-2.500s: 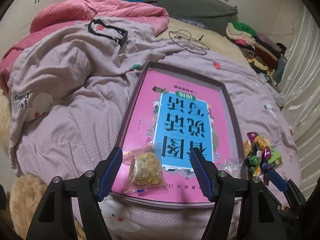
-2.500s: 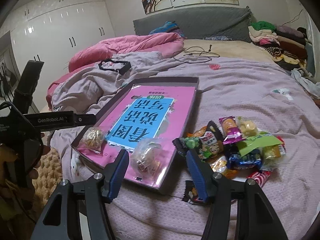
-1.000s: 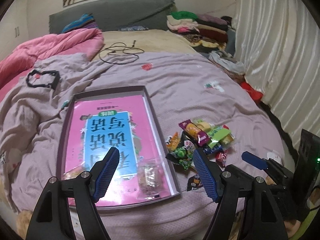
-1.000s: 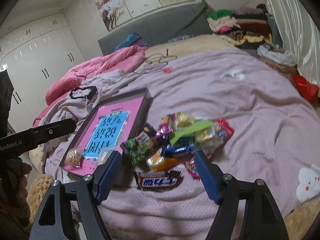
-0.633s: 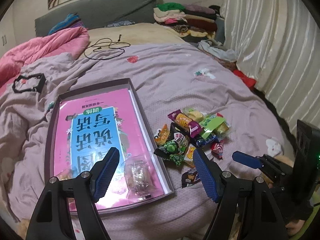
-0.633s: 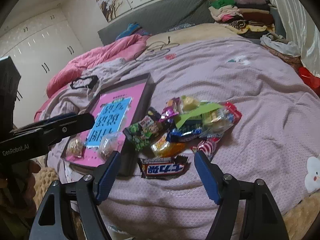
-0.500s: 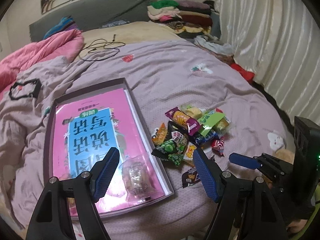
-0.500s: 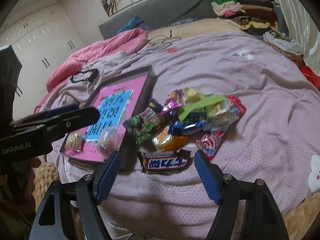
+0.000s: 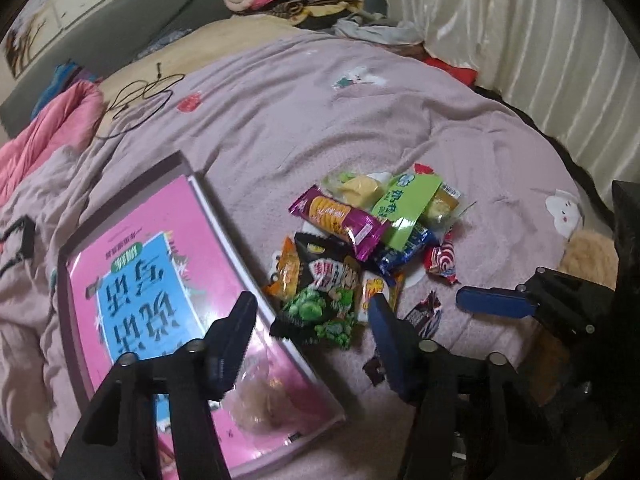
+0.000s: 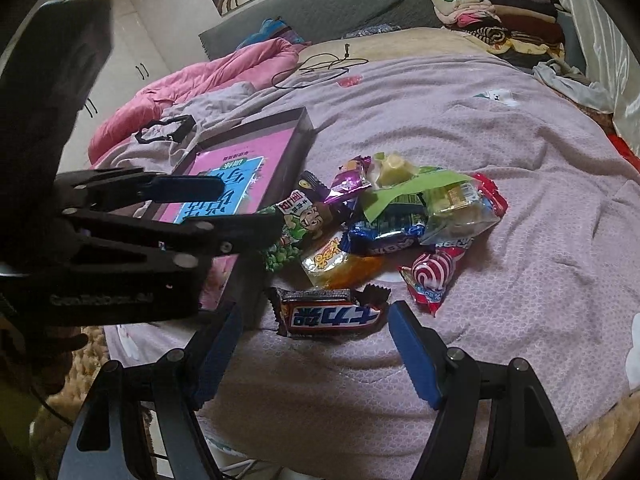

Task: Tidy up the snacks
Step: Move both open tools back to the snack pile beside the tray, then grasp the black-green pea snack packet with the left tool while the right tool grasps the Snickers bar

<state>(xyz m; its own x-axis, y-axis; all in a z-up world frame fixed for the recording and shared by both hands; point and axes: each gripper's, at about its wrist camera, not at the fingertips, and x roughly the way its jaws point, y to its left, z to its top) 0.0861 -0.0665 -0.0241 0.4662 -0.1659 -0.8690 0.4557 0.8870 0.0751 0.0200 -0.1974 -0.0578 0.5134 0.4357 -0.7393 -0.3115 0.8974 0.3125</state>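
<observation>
We've got the snack pile [image 10: 400, 216] on the bedspread [image 10: 500, 128] right beside the pink tray [image 9: 132, 264]; only the right wrist view shows the chocolate bar [image 10: 330, 314] fully. Both grippers, left [image 9: 312, 320] and right [image 10: 314, 340], hover spread open, empty.

clear-wrapped snack [image 9: 260, 400] blurred in tray [image 9: 224, 216]

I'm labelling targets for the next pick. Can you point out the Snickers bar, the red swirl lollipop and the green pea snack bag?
Snickers bar [image 10: 330, 317]: right wrist view, on the middle of its printed label.
Red swirl lollipop [image 10: 433, 273]: right wrist view, on the swirled candy head.
Green pea snack bag [image 9: 320, 313]: left wrist view, on the green pea print.
</observation>
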